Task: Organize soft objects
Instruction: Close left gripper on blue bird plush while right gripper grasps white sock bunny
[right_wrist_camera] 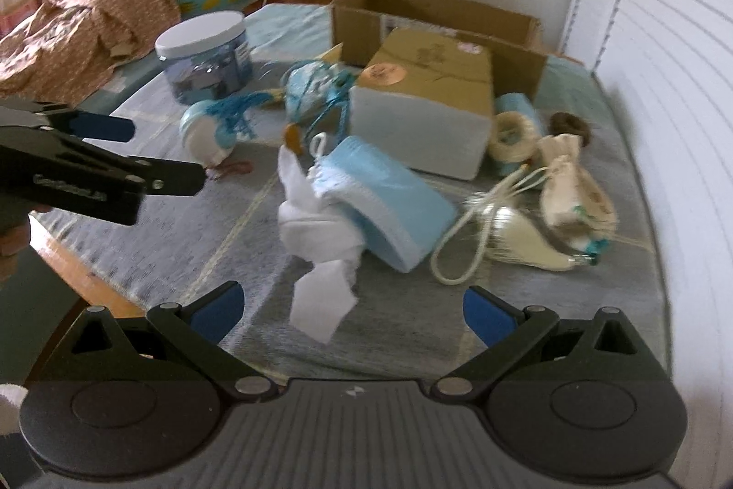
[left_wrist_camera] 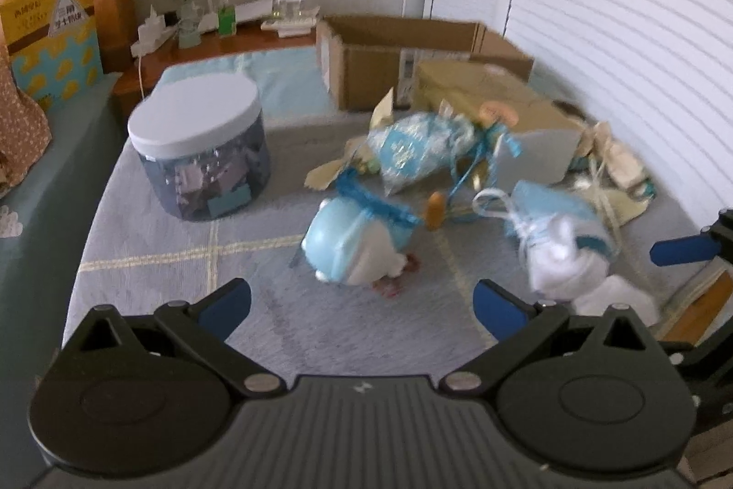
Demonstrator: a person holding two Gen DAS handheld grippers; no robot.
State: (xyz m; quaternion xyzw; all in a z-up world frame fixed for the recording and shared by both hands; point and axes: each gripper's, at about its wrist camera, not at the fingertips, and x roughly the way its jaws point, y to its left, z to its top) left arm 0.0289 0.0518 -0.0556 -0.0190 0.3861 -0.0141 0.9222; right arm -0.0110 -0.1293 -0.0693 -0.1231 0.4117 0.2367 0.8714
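Bedroom, grey-blue bedspread (right_wrist_camera: pixel 192 255) cluttered with soft items, cardboard box (right_wrist_camera: pixel 435 17) at far end.

Your right gripper (right_wrist_camera: pixel 352 312): fingers spread wide, holding nothing. Blue pouch with white cloth (right_wrist_camera: pixel 366 205) lies dead ahead at 12 o'clock, just beyond fingertips. Long axis runs 10-to-4 o'clock; white cloth tail hangs nearest you.

Your left gripper (left_wrist_camera: pixel 362 305): fingers also released, empty. Blue-and-white plush (left_wrist_camera: pixel 352 246) at its 12 o'clock, near.

Judgement: right gripper nearer pouch; rotate to cross long axis before closing. Blur softens detail.
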